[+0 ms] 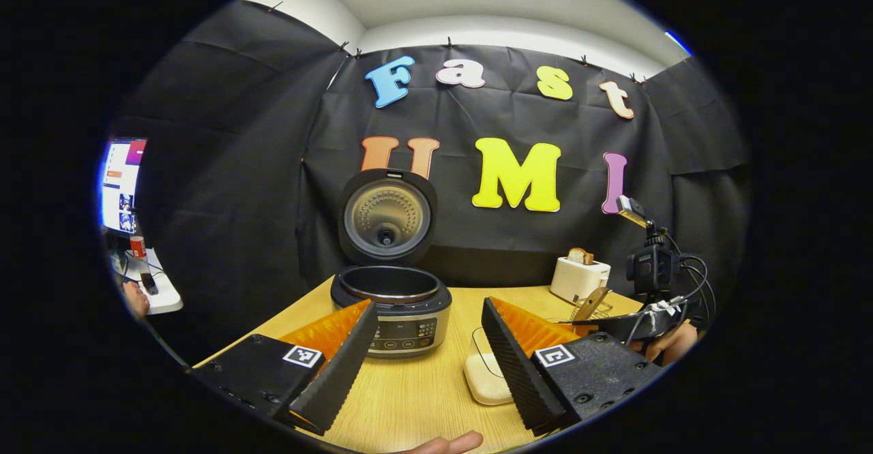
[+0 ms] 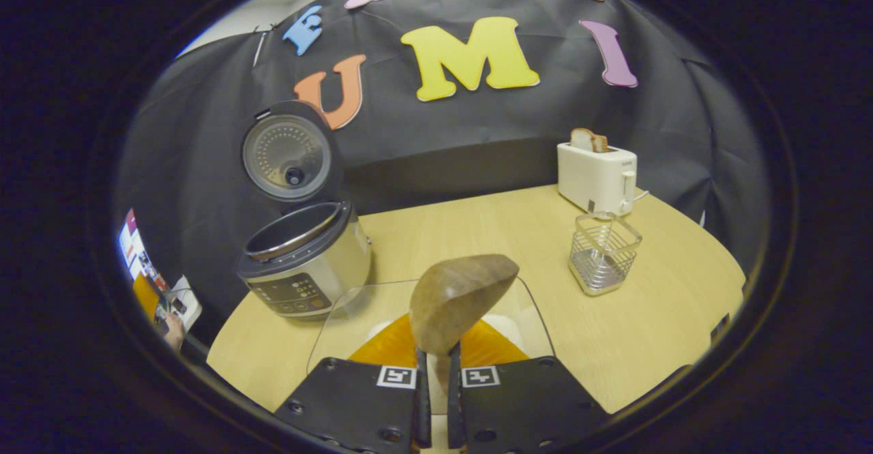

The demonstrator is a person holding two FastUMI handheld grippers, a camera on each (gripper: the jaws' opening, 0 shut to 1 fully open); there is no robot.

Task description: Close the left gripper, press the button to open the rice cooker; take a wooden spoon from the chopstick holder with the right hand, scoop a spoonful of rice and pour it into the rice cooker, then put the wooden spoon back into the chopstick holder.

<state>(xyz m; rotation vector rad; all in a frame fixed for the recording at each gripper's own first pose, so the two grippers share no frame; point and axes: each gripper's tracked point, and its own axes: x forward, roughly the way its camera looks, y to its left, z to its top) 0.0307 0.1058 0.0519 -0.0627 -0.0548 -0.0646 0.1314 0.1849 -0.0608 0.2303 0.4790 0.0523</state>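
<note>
The rice cooker (image 1: 391, 307) stands open on the wooden table, its lid (image 1: 387, 219) upright and the dark inner pot showing. My left gripper (image 1: 426, 372) is open and hangs in front of the cooker, touching nothing. My right gripper (image 2: 436, 379) is shut on the handle of the wooden spoon (image 2: 460, 297), whose bowl sits over the clear rice container (image 2: 341, 318). White rice (image 2: 508, 324) shows beside the fingers. The wire chopstick holder (image 2: 603, 253) stands to the right with no utensils in it. In the left gripper view the spoon (image 1: 592, 302) and right gripper (image 1: 614, 328) are at the right.
A white toaster (image 2: 597, 178) with a slice of bread stands behind the chopstick holder. The rice container (image 1: 485, 372) lies right of the cooker (image 2: 303, 256). A hand (image 1: 443, 445) shows at the table's near edge. A monitor (image 1: 121, 185) stands at the far left.
</note>
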